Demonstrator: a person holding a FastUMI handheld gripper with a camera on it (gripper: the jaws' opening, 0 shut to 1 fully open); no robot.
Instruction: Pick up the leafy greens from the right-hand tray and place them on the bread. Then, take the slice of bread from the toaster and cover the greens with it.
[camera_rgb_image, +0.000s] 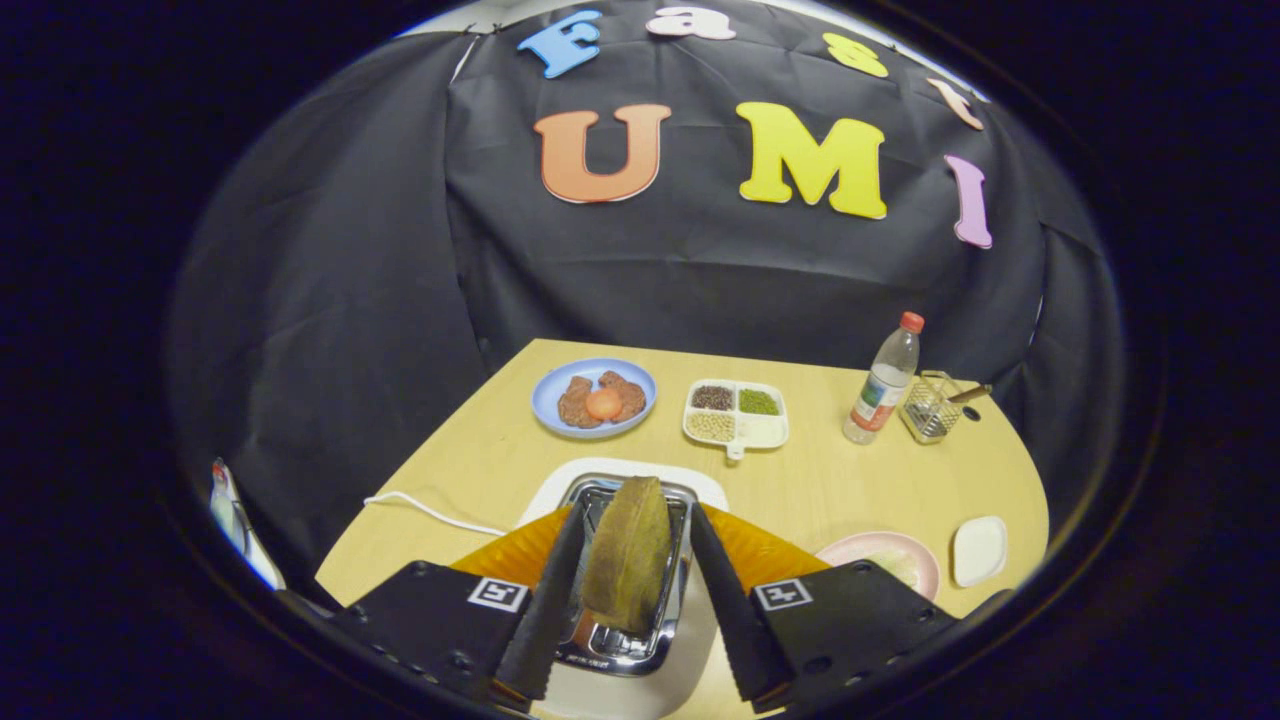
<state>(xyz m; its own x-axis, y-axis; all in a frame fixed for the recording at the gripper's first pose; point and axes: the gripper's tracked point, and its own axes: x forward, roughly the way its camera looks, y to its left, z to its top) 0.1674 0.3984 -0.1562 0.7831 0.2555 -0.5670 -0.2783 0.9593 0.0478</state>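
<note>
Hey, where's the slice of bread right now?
In the gripper view, the slice of bread stands upright in the toaster, between the open jaws of the gripper, which don't clearly press on it. The pink plate lies to its right.

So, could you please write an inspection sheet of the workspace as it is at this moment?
Surface: wooden table, mostly bare.
Job's things: bread slice upright in toaster; pink plate beside it, contents unclear.
Clutter: blue plate, divided tray, bottle, wire basket, small white dish.
Gripper: gripper open, fingers either side of the bread, not pressing.
Cables: white cable on table.
Surroundings: black cloth wall.
</note>
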